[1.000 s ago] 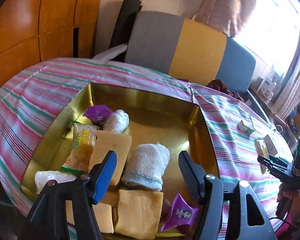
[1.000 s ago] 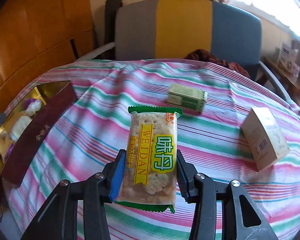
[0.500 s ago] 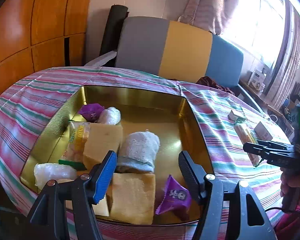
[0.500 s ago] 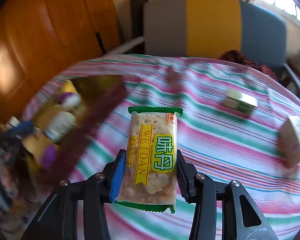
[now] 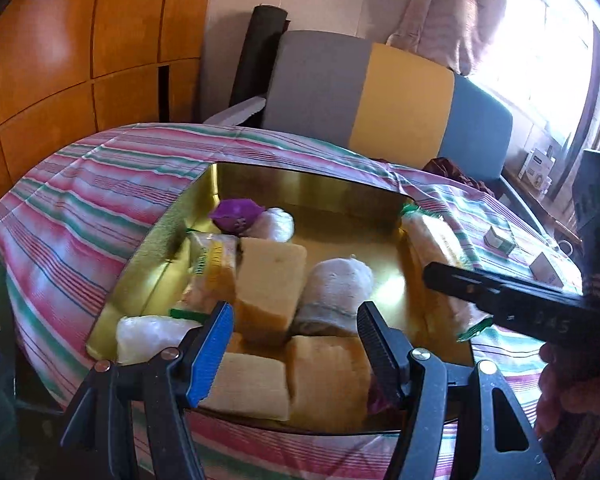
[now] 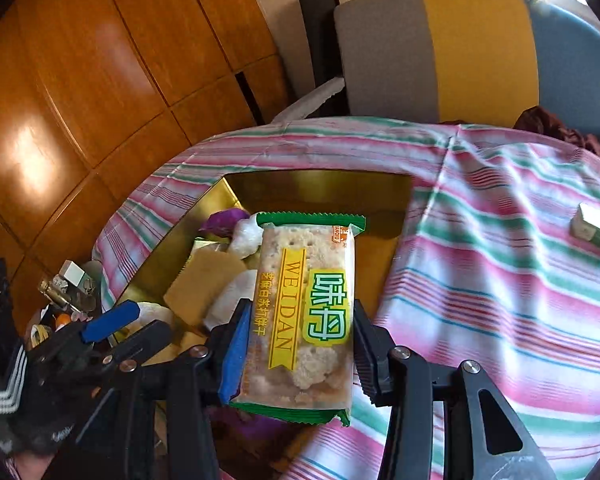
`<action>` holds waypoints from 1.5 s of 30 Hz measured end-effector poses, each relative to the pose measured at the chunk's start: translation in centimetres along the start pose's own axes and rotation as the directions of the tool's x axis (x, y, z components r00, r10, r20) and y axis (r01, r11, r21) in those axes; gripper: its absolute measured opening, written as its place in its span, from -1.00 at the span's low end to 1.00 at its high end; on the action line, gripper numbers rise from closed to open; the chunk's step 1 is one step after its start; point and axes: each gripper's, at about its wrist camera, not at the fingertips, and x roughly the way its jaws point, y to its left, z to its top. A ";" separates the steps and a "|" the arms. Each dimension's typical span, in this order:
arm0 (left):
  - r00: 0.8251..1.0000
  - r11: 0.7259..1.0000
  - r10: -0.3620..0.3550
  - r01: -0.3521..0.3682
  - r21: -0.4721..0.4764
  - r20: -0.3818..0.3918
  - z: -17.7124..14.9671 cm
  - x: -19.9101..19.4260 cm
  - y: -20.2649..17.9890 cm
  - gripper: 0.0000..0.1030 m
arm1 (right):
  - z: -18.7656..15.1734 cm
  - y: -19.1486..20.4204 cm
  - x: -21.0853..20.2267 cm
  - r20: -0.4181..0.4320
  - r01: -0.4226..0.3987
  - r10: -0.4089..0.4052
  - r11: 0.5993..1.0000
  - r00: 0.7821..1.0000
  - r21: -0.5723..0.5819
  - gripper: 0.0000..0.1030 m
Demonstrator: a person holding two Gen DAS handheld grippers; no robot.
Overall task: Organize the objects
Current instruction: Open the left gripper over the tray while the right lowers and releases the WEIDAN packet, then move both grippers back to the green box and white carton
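Right wrist view: right hand-held gripper (image 6: 298, 354) clenched on the cracker packet (image 6: 306, 312), held above the gold tray's (image 6: 320, 188) right edge.
Left wrist view: left hand-held gripper (image 5: 294, 344) released, jaws apart, over the tray's near edge.
Tray contents: yellow sponges (image 5: 270, 280), rolled cloth (image 5: 332, 296), purple wrapper (image 5: 238, 214).
Bench: striped cloth (image 6: 500, 280), small box (image 6: 594, 230) near its right edge.

A clear cracker packet with green sealed ends and a yellow "WEIDAN" band (image 6: 304, 312) stands lengthwise in the right gripper (image 6: 296, 354), over the right rim of the shallow gold-lined tray (image 5: 312, 184). The tray sits at the left edge of the striped-cloth surface (image 6: 500, 280) and holds yellow sponge blocks (image 5: 270, 280), a rolled white cloth (image 5: 336, 292), a purple wrapper (image 5: 238, 214) and a second cracker packet (image 5: 212, 270).
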 end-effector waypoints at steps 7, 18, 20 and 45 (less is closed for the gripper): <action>1.000 0.999 -0.007 0.007 -0.041 0.002 -0.1 -0.2 1.4 0.26 | -0.1 1.2 2.1 -0.016 0.115 -0.115 0.993 0.993 -0.023 -0.07; 1.000 0.999 -0.022 0.022 -0.048 0.005 -0.2 -0.4 1.3 0.26 | 0.2 1.0 1.2 0.031 0.127 -0.126 0.991 0.992 -0.030 0.00; 1.000 0.999 -0.022 0.022 -0.042 0.005 -0.3 -0.4 1.2 0.26 | 0.1 0.9 0.8 0.028 0.111 -0.110 0.993 0.993 -0.025 0.01; 0.994 0.988 -0.108 0.109 0.111 -0.011 -1.4 -1.4 -4.8 0.26 | -2.8 -9.2 -4.8 -0.047 0.310 -0.309 0.951 0.950 0.018 0.19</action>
